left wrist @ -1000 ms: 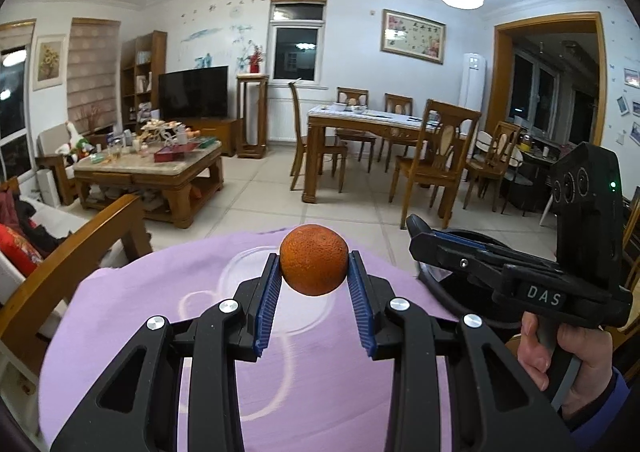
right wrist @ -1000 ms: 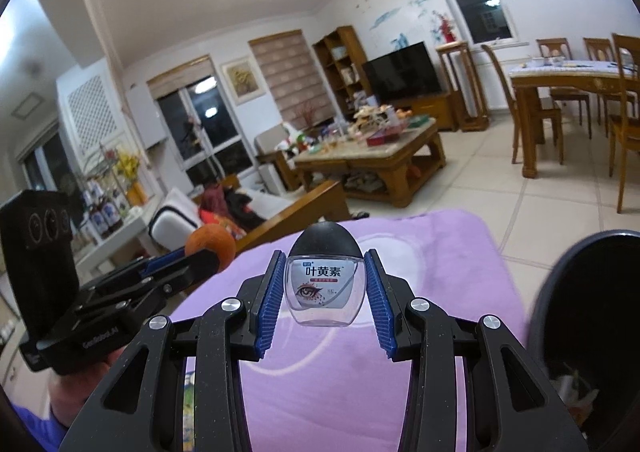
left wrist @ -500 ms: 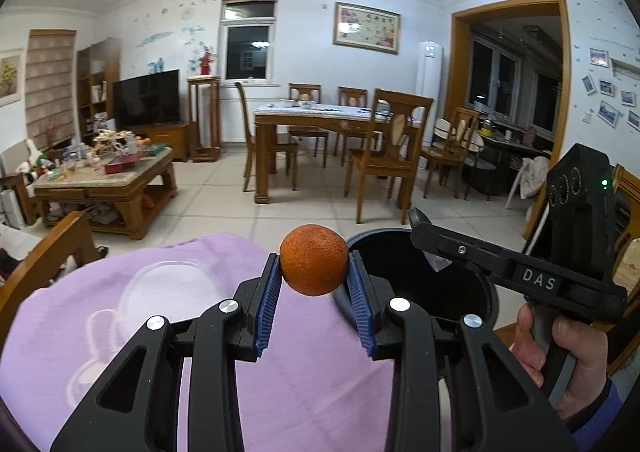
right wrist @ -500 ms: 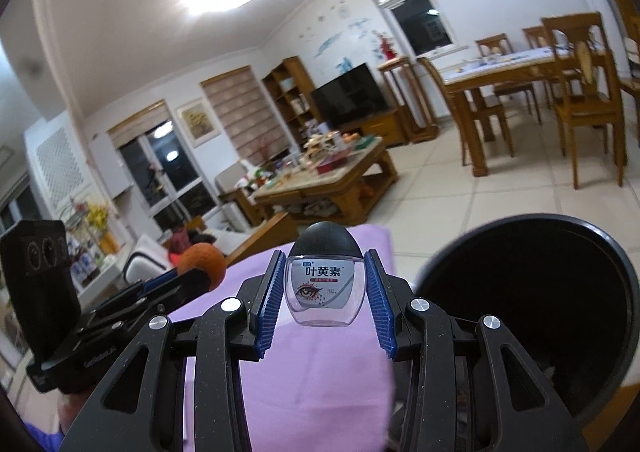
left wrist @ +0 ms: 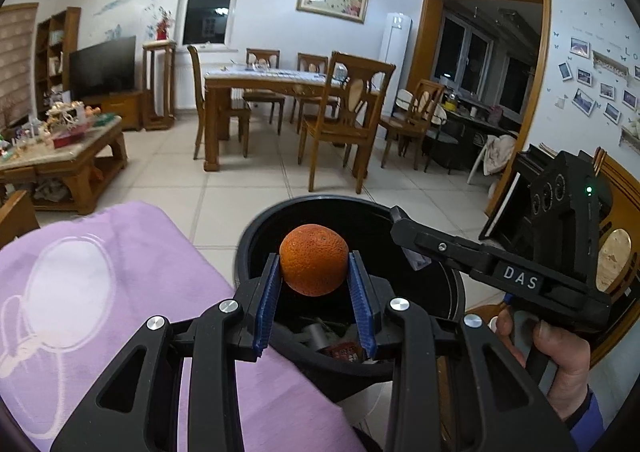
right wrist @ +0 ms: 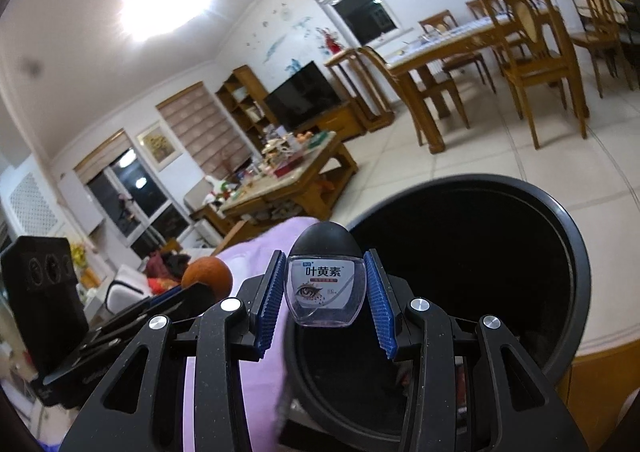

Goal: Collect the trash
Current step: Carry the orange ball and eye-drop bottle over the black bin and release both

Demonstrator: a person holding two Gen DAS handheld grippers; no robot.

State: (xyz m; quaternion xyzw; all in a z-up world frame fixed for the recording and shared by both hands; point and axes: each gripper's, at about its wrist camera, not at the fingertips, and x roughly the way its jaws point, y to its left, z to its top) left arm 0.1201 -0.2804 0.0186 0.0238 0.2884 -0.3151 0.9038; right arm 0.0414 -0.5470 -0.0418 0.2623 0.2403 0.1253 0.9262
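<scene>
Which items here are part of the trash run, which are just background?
In the job:
- orange, held by the left gripper
- eye-drop bottle, held by the right gripper
- black bin

Just lying about:
- purple cloth
- coffee table clutter
- dining table
- TV

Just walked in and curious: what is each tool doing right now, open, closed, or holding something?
Left tool: closed on an orange, above the black bin.
Right tool: closed on a small eye-drop bottle.
</scene>
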